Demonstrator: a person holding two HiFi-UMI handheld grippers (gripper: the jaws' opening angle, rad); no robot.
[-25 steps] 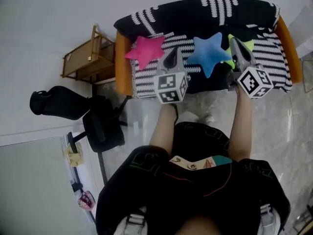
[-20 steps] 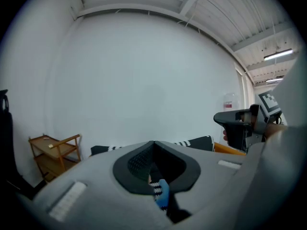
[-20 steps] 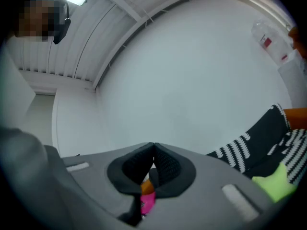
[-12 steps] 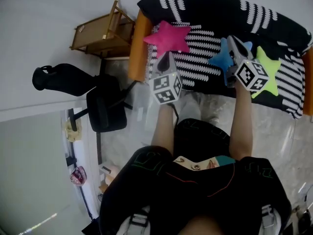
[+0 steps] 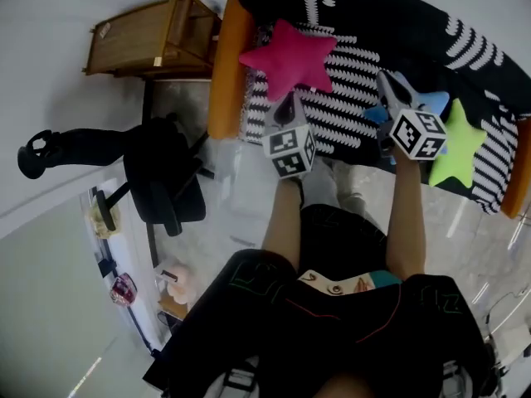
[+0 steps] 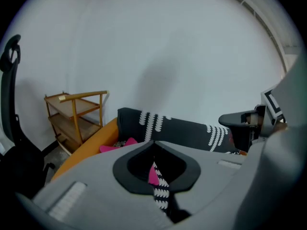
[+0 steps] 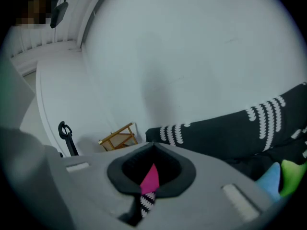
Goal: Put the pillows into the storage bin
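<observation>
The pink star pillow [image 5: 290, 56] lay on the sofa [image 5: 225, 81], close to its orange arm on my left. The blue star pillow [image 5: 437, 103] lay further along to my right. The green star pillow [image 5: 458, 149] lay right next to the blue one. All three pillows sat on the black and white striped cover [image 5: 348, 94] of the sofa.

My left claw [image 5: 289, 99] hung in the air in front of the sofa. In the head view it was just below the pink star pillow. Its jaws were squeezed together and had nothing in them. Through the little gap past the jaws I could see a bit of pink and some stripes.

My right claw [image 5: 387, 81] was up in front of the blue star pillow and hid part of it in the head view. Its jaws were squeezed together too, and they held nothing. In the right gripper view the blue and green pillows showed low on the right, away from the jaws.

A wooden shelf [image 5: 141, 40] stood by the sofa's orange arm, against the white wall [image 6: 168, 42]. A black chair [image 5: 166, 191] stood on the shiny floor [image 5: 249, 201] to my left.
</observation>
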